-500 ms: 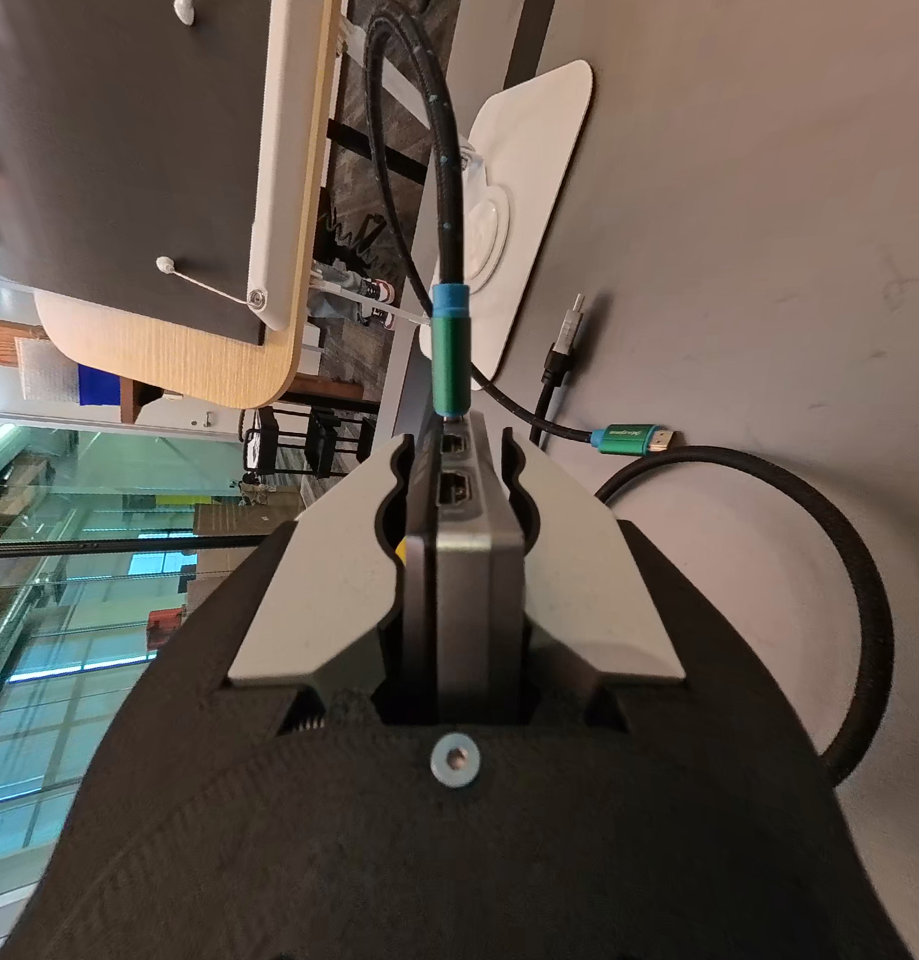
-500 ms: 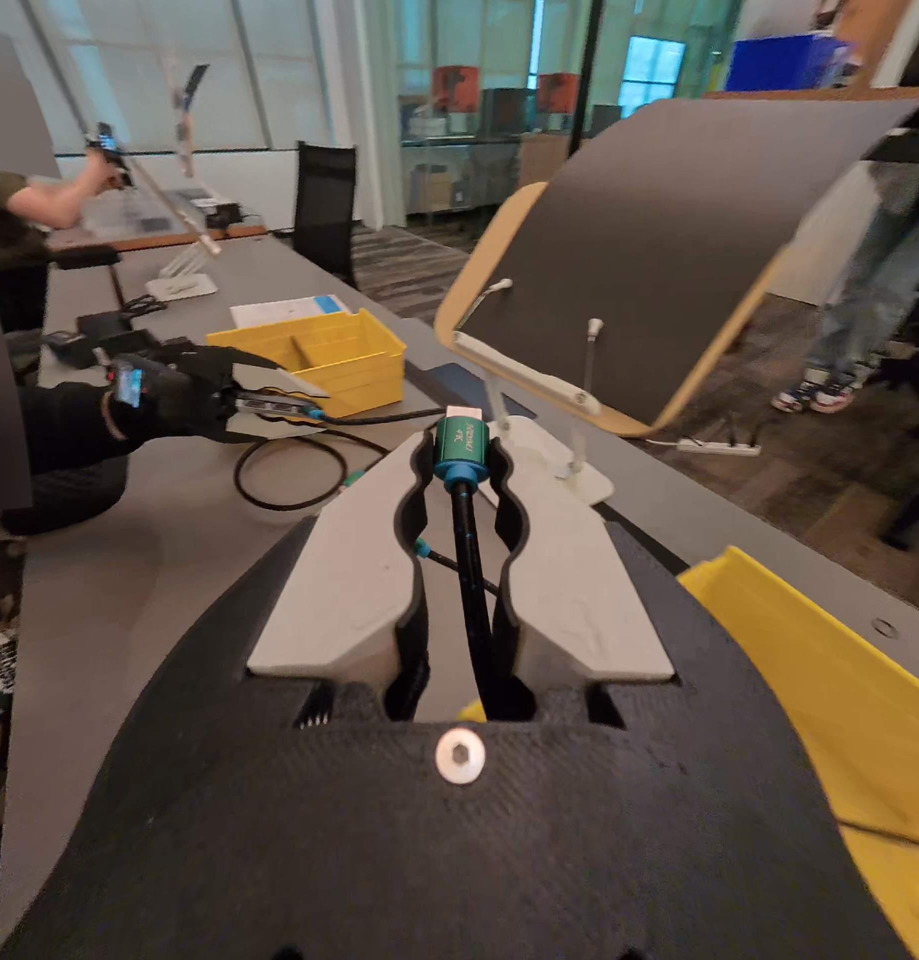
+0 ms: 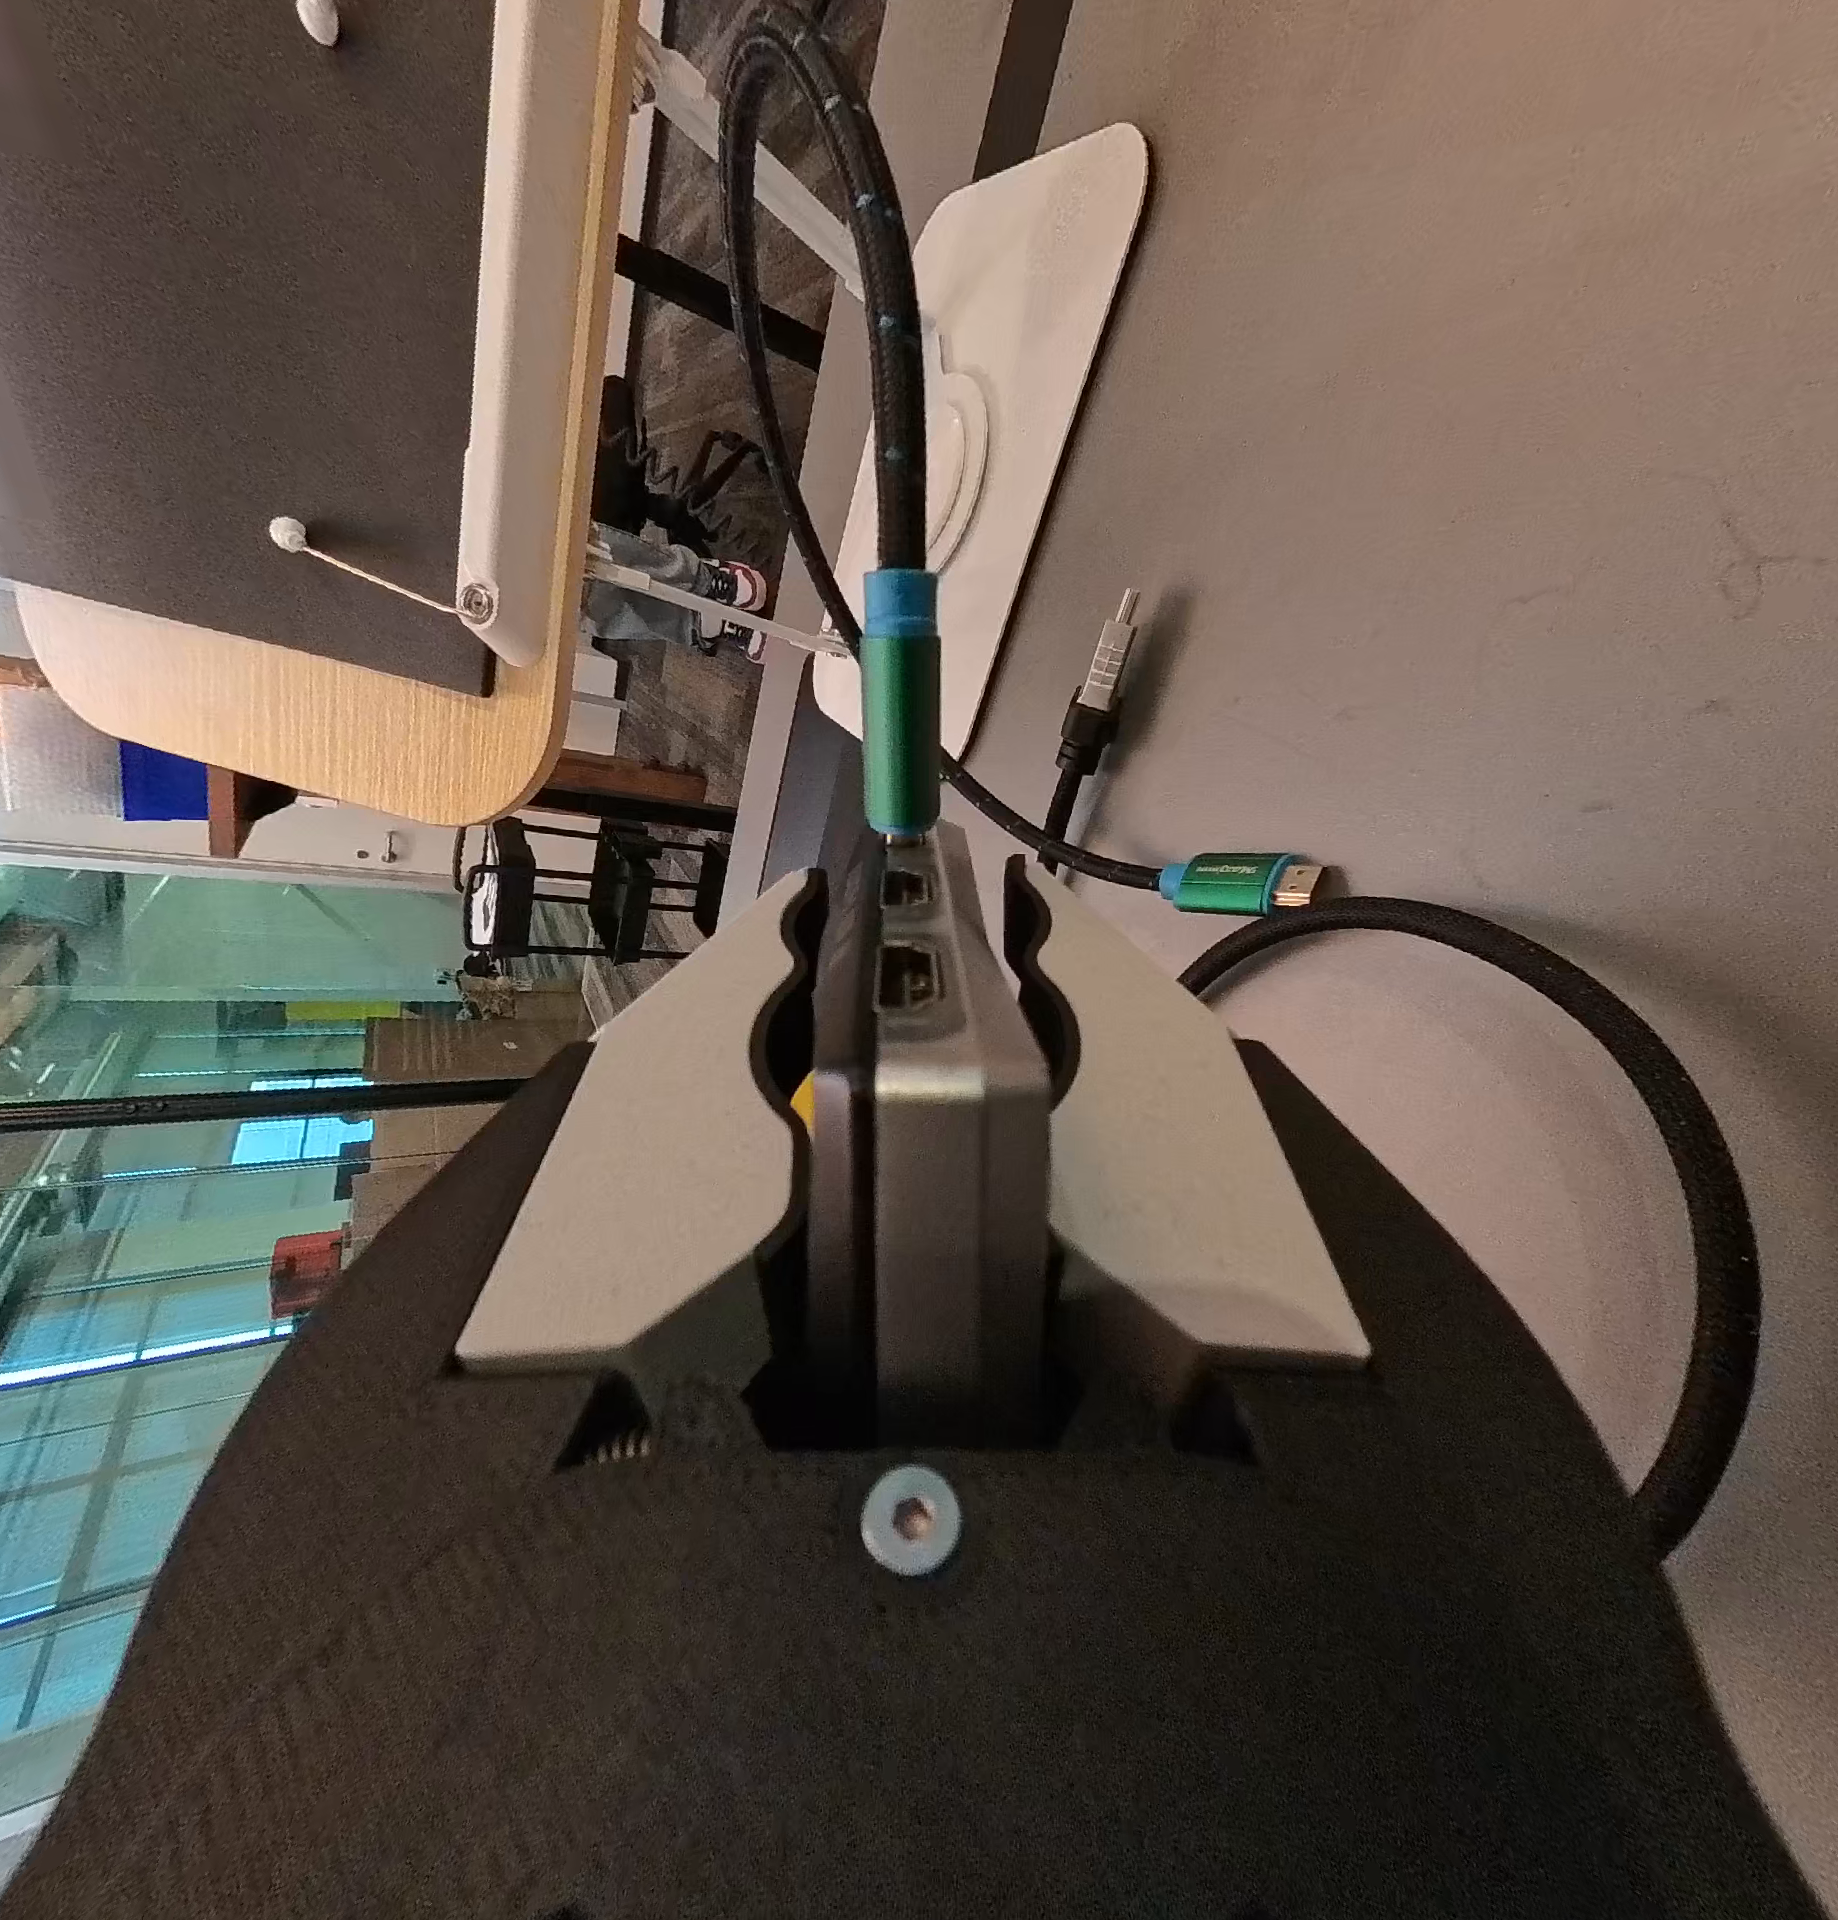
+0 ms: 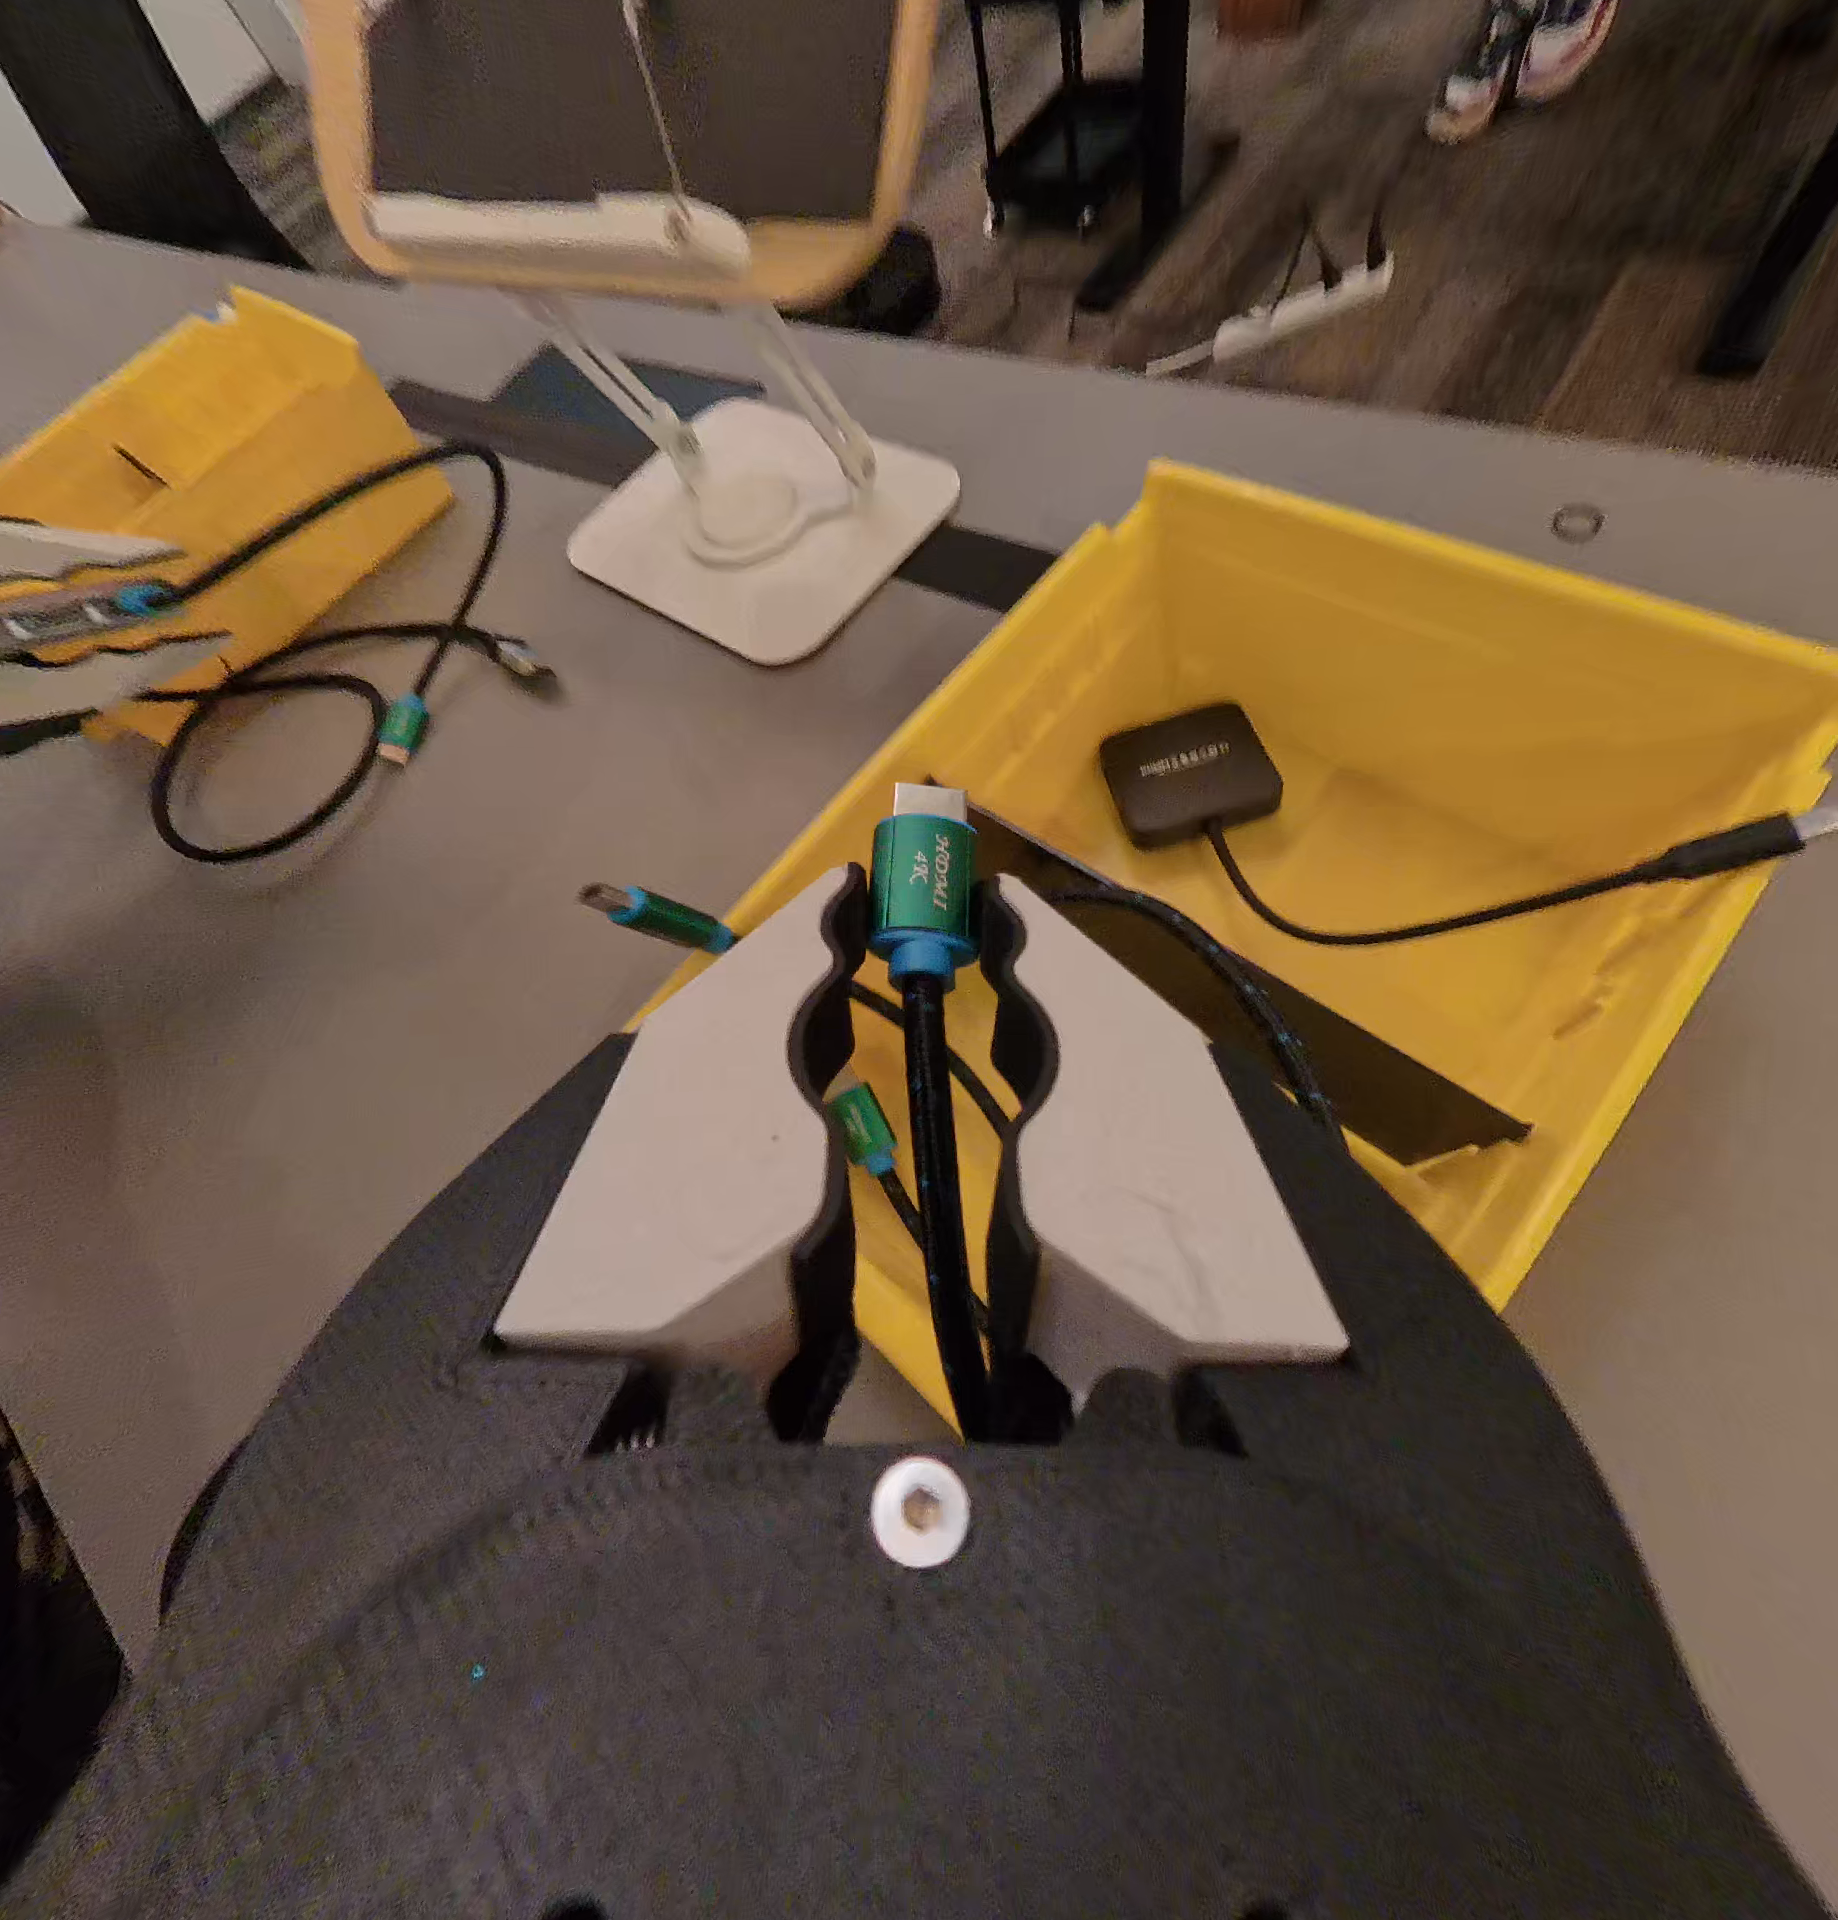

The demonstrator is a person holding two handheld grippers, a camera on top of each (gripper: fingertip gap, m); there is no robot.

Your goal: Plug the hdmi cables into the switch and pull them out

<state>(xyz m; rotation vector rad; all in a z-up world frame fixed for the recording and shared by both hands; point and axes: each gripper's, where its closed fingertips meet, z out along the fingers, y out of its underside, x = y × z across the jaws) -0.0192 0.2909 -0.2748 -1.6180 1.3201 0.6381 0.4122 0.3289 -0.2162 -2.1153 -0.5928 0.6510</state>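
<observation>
Your grey table [image 4: 395, 1039] fills the right wrist view, with a yellow bin [image 4: 1497, 665] at centre right and a second yellow bin [image 4: 198, 436] at upper left. Between them stands a white stand [image 4: 769, 551].

The relation that matters: your switch [image 3: 930, 1143] is clenched edgewise in the left gripper [image 3: 910, 894], and in the right wrist view that gripper [image 4: 73, 634] sits at the far left edge, well apart from your right gripper [image 4: 920, 894]. So the switch lies to the left of the plug you carry.

In the left wrist view the switch's long axis runs up the frame. One plugged cable [image 3: 899, 727] is seated in the farthest port; two ports nearer you look empty.

Your right gripper is clamped on a green plug [image 4: 920, 862], metal tip pointing up-frame, toward the bin and not toward the switch. I judge you must swing it left and turn the tip to face the open ports.

A loose plug [image 3: 1242, 881] lies on the table at centre right of the left wrist view.
</observation>
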